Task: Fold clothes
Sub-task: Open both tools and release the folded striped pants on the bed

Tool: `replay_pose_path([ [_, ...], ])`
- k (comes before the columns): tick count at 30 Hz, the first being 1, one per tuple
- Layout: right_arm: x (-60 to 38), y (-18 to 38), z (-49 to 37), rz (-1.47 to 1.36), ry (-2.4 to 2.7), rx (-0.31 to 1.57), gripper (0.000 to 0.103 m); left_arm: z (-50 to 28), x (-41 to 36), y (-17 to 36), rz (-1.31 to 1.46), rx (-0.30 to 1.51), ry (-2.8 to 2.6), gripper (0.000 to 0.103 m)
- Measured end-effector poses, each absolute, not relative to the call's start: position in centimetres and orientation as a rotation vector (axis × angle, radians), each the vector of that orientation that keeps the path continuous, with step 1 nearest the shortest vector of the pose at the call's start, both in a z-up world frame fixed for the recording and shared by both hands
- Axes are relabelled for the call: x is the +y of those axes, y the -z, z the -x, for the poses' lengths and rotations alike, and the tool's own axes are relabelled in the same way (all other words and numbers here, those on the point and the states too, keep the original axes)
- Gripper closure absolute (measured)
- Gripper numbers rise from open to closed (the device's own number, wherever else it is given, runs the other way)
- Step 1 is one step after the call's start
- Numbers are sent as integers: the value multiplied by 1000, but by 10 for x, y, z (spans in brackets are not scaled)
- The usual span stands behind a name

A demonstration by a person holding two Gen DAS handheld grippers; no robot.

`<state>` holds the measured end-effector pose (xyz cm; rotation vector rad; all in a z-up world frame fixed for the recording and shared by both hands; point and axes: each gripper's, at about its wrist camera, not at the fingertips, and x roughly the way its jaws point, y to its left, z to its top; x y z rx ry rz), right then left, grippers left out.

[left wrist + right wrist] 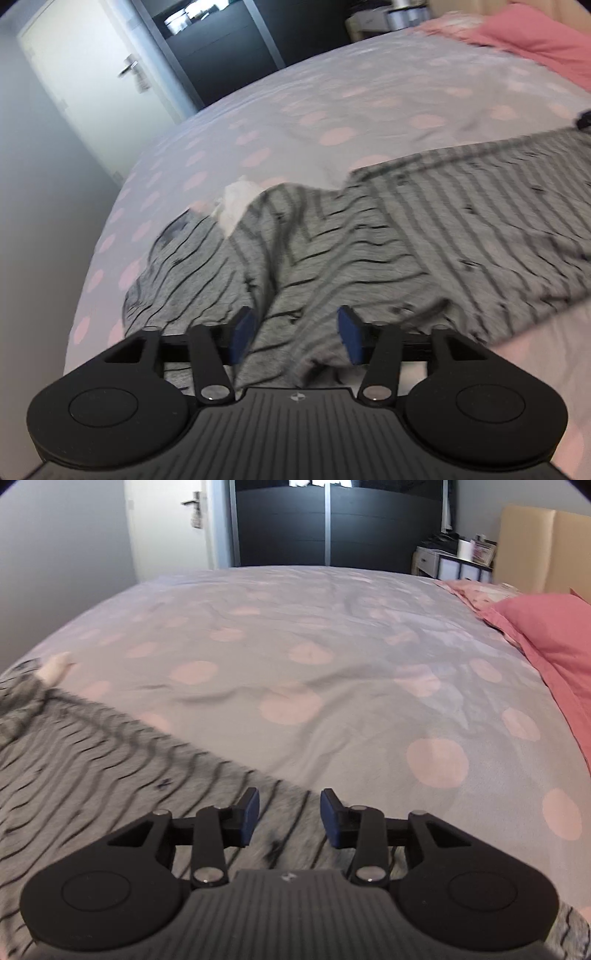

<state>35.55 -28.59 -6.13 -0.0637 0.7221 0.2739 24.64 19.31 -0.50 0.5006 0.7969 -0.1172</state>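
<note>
A grey garment with thin dark stripes [369, 240] lies on the bed, flat on the right and bunched on the left, with a white inner patch [236, 206] showing. My left gripper [295, 328] is open, its blue pads on either side of a raised fold of the garment near its front edge. In the right wrist view the same garment [92, 768] stretches off to the left. My right gripper [290, 814] is open just above the garment's right corner, with the fabric below and between the pads.
The bed carries a light grey cover with pink dots [332, 664]. A pink pillow [554, 646] lies at the right. A white door [92, 74], a dark wardrobe [325, 528] and a small white side table [450, 563] stand beyond the bed.
</note>
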Motion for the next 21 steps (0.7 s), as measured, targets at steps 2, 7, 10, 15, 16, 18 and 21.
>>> replay_pose_path([
  [2,-287,58,-345,70,-292,725,59,-236,183,9,-536,783,165,51],
  [7,-290,60,-329,79,-307,757,57,-224,148,28,-655,741,227,51],
  [10,-287,63,-322,126,-318,768,57,-232,133,36,-675,726,217,51],
  [15,-280,64,-311,177,-352,768,57,-263,128,51,-624,808,162,98],
  [16,-278,64,-309,192,-361,765,57,-269,133,48,-585,812,152,101],
  [18,-276,65,-305,219,-376,762,57,-278,143,40,-515,806,132,102],
  [21,-275,69,-299,254,-390,768,57,-293,161,23,-429,777,94,103],
])
